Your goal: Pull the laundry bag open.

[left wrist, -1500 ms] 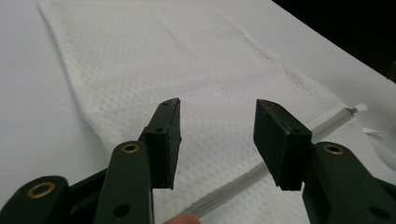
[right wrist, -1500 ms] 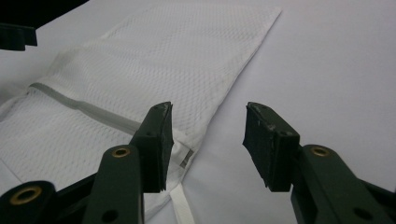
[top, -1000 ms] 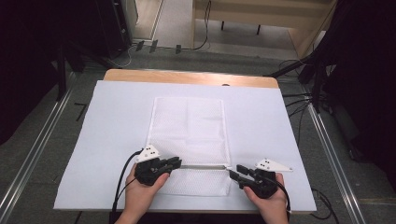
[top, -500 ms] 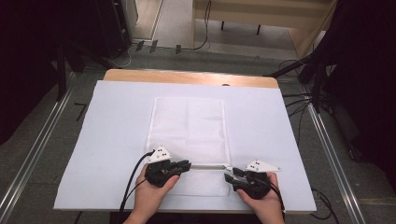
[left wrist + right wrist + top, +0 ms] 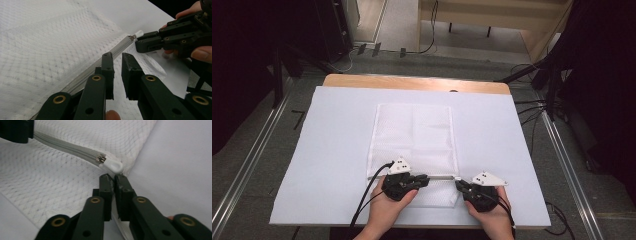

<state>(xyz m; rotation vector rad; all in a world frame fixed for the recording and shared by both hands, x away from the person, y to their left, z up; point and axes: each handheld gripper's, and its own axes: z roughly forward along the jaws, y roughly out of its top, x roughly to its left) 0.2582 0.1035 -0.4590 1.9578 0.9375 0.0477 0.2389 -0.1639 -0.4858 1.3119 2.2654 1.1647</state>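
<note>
- Right now my right fingers [image 5: 114, 178] are closed, having just snapped together; they pinch the mesh at the corner of the white mesh zippered laundry bag [image 5: 414, 135], directly below the small white rubbery zipper pull tab [image 5: 111, 166].
- That tab sits just above my right fingertips, touching or nearly touching them; its little metal slider [image 5: 100, 158] is a shade further up and to the left.
- From the slider, the grey zipper line [image 5: 65, 147] runs away up and to the left, towards my other fingers.
- My left fingers [image 5: 117, 57] stand nearly closed, with a narrow gap between the pads; their tips lie at the zipper line on the bag, and I cannot tell whether they pinch any mesh.
- Seen along my left fingers, the zipper stretches ahead to the right, where the right fingers meet the tab end.
- From above, my left fingers [image 5: 423, 178] and right fingers [image 5: 459, 185] point at each other along the near edge of the bag, with the zipper between them.
- The bag lies flat beyond both sets of fingers on the pale blue-white sheet covering the worktop [image 5: 327, 145], its long side running away from me.
- Both my hands rest near the edge of the worktop closest to me.
</note>
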